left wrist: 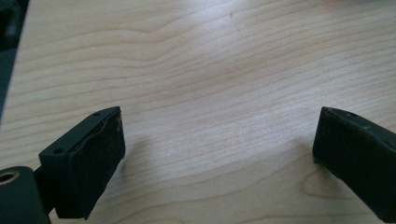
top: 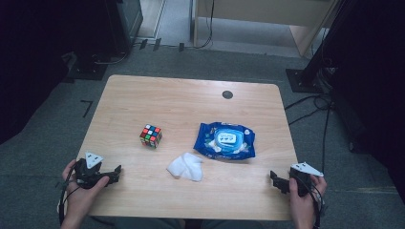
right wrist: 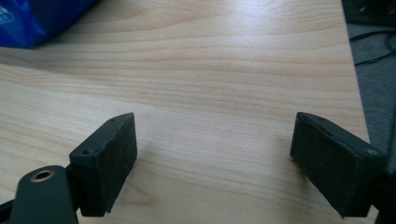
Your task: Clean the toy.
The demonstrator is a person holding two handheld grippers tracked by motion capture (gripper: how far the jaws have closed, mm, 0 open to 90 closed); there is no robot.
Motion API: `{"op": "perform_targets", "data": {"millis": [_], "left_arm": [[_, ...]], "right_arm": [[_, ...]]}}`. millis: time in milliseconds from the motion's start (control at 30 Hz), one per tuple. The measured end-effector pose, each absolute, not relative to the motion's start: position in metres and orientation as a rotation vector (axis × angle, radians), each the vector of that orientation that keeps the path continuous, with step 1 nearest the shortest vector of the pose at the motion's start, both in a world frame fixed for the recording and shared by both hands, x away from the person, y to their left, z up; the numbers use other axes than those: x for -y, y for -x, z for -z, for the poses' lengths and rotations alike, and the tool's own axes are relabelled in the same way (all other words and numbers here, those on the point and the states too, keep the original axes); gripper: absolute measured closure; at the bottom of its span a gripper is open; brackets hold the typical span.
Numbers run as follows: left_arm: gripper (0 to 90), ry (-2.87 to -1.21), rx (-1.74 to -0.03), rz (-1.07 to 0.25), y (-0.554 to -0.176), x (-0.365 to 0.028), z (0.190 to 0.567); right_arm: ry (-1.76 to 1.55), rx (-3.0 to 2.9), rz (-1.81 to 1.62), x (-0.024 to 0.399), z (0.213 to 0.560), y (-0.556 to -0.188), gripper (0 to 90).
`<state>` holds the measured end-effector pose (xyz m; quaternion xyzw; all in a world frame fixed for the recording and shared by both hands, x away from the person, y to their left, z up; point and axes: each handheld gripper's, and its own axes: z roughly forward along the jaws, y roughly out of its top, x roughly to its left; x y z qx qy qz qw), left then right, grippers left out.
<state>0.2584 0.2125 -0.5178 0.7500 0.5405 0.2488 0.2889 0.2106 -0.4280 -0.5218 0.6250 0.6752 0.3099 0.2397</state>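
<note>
A scrambled Rubik's cube (top: 150,136) stands left of the table's middle. A blue pack of wet wipes (top: 224,140) with a white lid lies to its right, and its corner (right wrist: 28,18) appears at the top left of the right gripper view. One crumpled white wipe (top: 185,167) lies in front, between cube and pack. My left gripper (top: 113,173) rests at the near left edge, open (left wrist: 219,126) over bare wood. My right gripper (top: 275,180) sits at the near right corner, also open (right wrist: 215,128), holding nothing.
The wooden table (top: 191,102) has a round black grommet (top: 227,94) near its far edge. Cables and black stands lie on the grey carpet beyond the right side. The table's right edge (right wrist: 352,70) runs close to my right gripper.
</note>
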Motion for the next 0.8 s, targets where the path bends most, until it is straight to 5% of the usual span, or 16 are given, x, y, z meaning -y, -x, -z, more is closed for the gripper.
{"op": "perform_targets", "data": {"millis": [367,433,800], "left_arm": [[2.5,-1.977,-1.484,-0.602,-0.2607,-0.2157,0.5183],[2.5,-1.973,-1.494,-0.607,-0.261,-0.2146,0.5183],[2.4,-1.968,-1.503,-0.61,-0.2611,-0.2135,0.5182]], "right_arm": [[-1.673,-1.849,-0.827,0.4229,0.5254,-0.2096,10.1],[-1.69,-1.85,-0.808,0.4232,0.5261,-0.2113,0.3],[-1.704,-1.854,-0.796,0.4246,0.5265,-0.21,0.0]]}}
